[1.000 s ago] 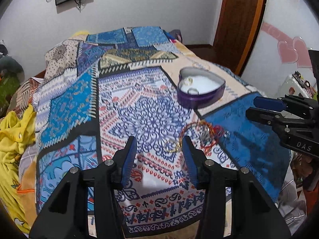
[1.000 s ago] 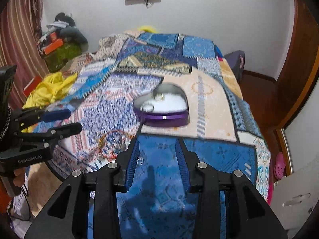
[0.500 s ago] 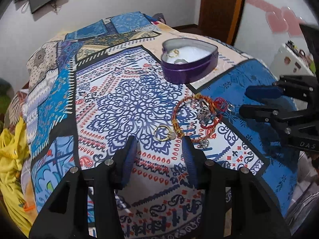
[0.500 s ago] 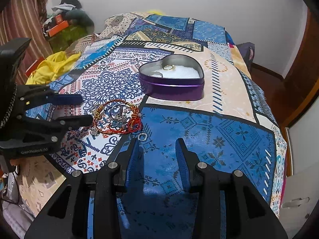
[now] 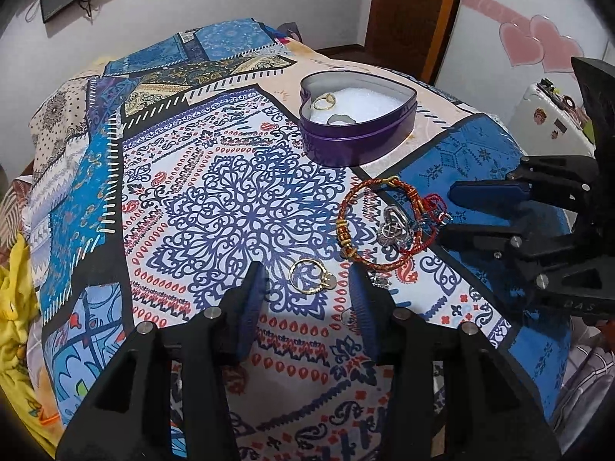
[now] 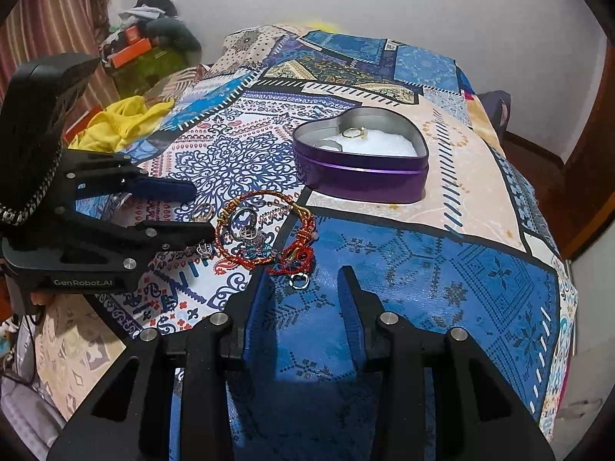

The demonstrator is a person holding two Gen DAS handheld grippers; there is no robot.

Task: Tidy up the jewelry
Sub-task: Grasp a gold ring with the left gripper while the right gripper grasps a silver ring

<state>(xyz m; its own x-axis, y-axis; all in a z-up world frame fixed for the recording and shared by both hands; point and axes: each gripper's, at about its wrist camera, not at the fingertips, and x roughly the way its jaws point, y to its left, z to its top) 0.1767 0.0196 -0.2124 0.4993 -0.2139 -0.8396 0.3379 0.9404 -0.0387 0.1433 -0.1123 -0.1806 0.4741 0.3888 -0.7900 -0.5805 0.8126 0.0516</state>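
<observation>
Just ahead of the left gripper (image 5: 307, 288) a gold ring (image 5: 309, 280), jaws closing, unpinched, right gripper (image 6: 303, 288) closing on nothing.

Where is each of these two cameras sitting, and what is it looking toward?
Left wrist: on the left gripper, tilted down at the patterned bedspread; its closing jaws flank a gold ring, and the right gripper enters from the side.
Right wrist: on the right gripper, angled down, jaws closing, near a small silver ring.
Shared: the heart-shaped tin and red bracelets.
</observation>
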